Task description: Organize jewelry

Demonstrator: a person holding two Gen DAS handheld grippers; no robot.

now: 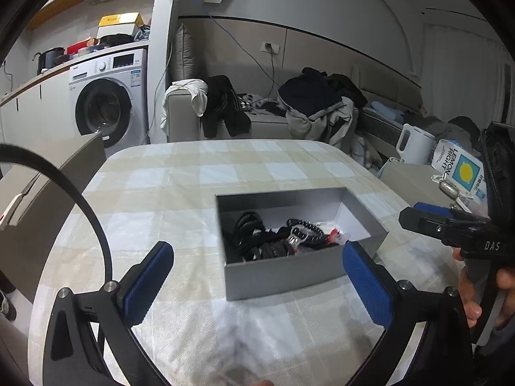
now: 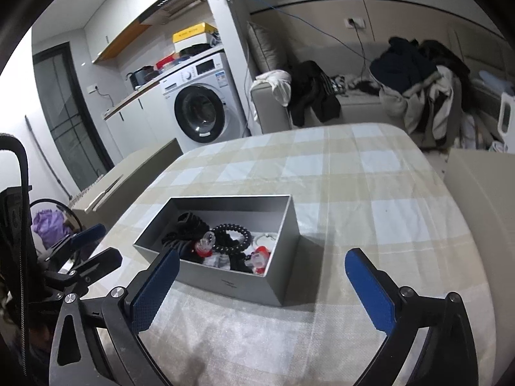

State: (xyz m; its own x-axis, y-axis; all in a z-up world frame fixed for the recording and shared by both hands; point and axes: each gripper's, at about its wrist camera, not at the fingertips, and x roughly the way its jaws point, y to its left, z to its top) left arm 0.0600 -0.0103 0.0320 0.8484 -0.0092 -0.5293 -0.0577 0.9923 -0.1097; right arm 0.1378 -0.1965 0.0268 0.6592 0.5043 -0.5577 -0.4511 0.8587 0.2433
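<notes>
Both claws hang over the checked tablecloth point(image 2: 370, 173) with their blue-padded jaws spread wide and nothing between them. The left gripper point(image 1: 257, 276) has the grey box point(image 1: 283, 276) just ahead of it, the box's near wall lying between the fingertips without touching either pad. From the right gripper point(image 2: 262, 276) the same box sits ahead and a little toward its left finger, close to that pad. Inside the box lies a jumble of jewelry: a black beaded bracelet point(image 2: 233, 236), dark hair ties point(image 1: 248, 225) and some red-and-clear pieces point(image 2: 260, 255). A hand point(image 1: 482, 292) grips the right tool's handle.
</notes>
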